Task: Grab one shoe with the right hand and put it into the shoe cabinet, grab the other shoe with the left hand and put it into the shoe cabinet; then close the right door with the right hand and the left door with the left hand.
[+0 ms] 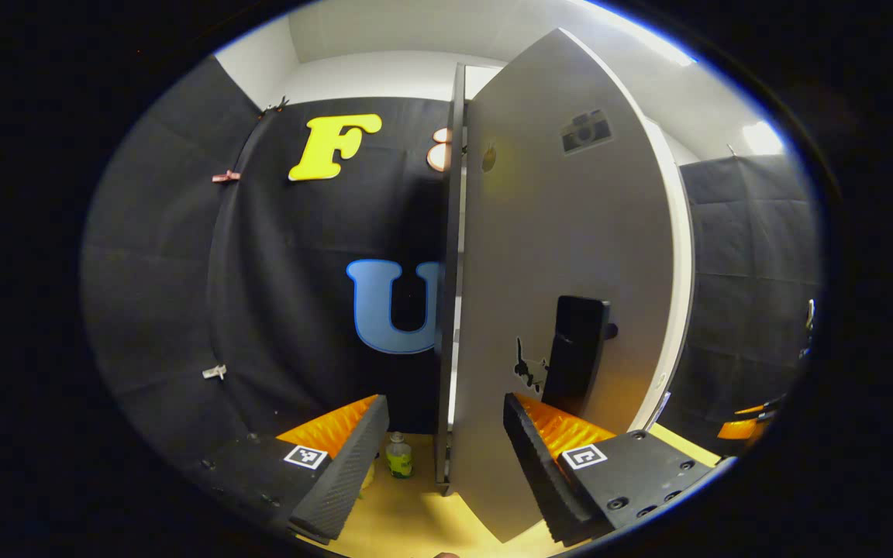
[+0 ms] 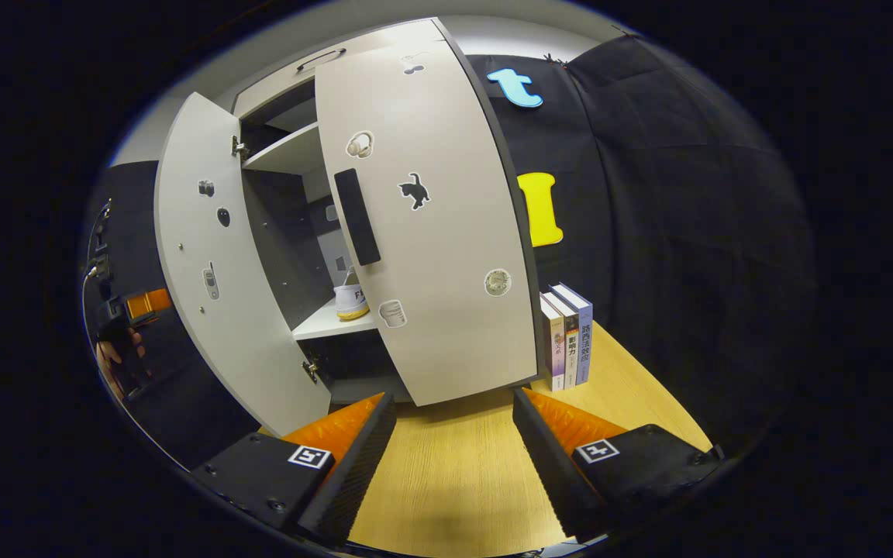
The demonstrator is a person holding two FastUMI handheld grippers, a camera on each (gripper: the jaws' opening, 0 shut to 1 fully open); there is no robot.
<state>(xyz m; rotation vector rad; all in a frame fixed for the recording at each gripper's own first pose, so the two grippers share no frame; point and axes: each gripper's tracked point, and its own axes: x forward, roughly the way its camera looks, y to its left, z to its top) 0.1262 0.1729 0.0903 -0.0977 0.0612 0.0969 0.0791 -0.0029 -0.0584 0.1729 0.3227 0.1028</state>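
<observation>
Both hand-held grippers released: left (image 1: 440, 457) astride the left door (image 1: 563, 271) edge, right (image 2: 450, 449) facing the nearly shut right door (image 2: 431, 225). Shoe (image 2: 352, 301) shelved inside. Best pushed flat and slowly, beside the handle (image 2: 356, 217), until flush.

Pale grey cabinet doors (image 2: 431, 232), white shoe (image 2: 351, 298), light wood table (image 2: 454, 465).

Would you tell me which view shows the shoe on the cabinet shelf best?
The right gripper view: the shoe sits on a shelf between the two open doors. In the left gripper view, the left door faces the camera.
</observation>
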